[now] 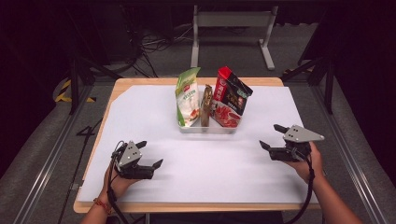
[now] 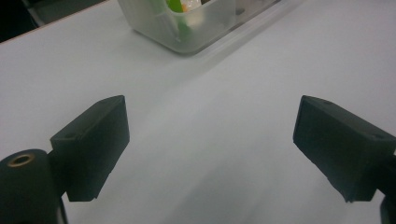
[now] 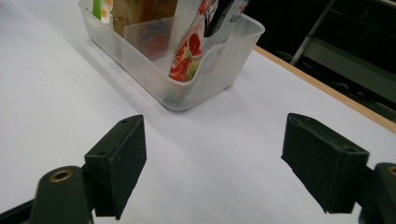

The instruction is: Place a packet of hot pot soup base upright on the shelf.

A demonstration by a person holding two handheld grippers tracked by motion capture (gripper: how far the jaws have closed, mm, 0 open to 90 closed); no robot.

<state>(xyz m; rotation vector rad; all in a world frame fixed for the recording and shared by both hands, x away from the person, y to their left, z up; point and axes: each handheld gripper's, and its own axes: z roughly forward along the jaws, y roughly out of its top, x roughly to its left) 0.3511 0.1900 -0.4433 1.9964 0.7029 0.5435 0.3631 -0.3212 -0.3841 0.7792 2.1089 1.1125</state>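
Three snack packets stand upright in a shallow translucent plastic bin [image 1: 208, 128] at the far middle of a white sheet-covered wooden table [image 1: 140, 140]; a pale green and white pouch [image 1: 187, 95] leans at the bin's left end, a slim brown packet [image 1: 205, 105] stands wedged in the centre, and a red and black bag [image 1: 229, 95] tilts at the right, each apparently propped by its neighbours and the low walls, so that the tops stick up clear of the rim where jaws could reach them; the left gripper [image 1: 150, 156], held in a hand at the near left of the table, rests well short of the bin with its jaws spread wide and nothing between them, pointing toward the bin's near corner, which the left gripper view shows as frosted plastic [image 2: 187, 28]; the right gripper [image 1: 273, 137], at the near right, likewise stands with jaws wide apart and empty, aimed at the bin's right end [image 3: 205, 70], where the red and black bag [image 3: 196, 42] rises behind the wall; whether a divider splits the bin inside is hard to tell from the right gripper view; both tools sit apart from the packets, seemingly poised either side to work on the bin.
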